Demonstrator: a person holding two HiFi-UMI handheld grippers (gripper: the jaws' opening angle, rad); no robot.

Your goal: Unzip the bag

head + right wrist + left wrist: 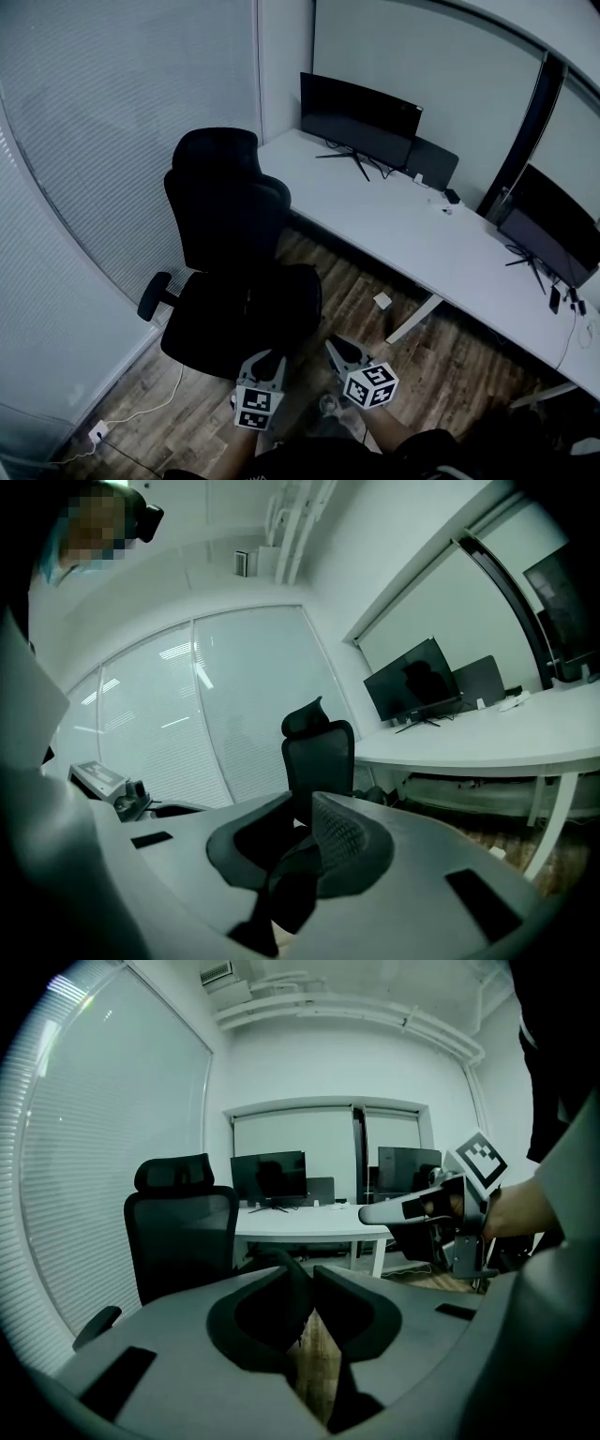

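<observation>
I cannot make out a bag in any view. In the head view both grippers hang low over the wooden floor, close in front of the person. The left gripper (pixel 273 358) points at the seat of a black office chair (pixel 234 253). The right gripper (pixel 334 345) sits just right of it. In the left gripper view the left gripper's (pixel 313 1281) jaw tips meet with nothing between them, and the right gripper (pixel 367 1213) shows held in a hand at the right. In the right gripper view the right gripper's (pixel 309 806) jaws also stand together, empty, facing the chair (pixel 319 747).
A long white desk (pixel 403 234) runs along the far wall with one dark monitor (pixel 361 117) in the corner and another (pixel 553 225) at the right. A small white object (pixel 382 300) lies on the floor beneath it. A white cable leads to a socket (pixel 98 431) by the blinds.
</observation>
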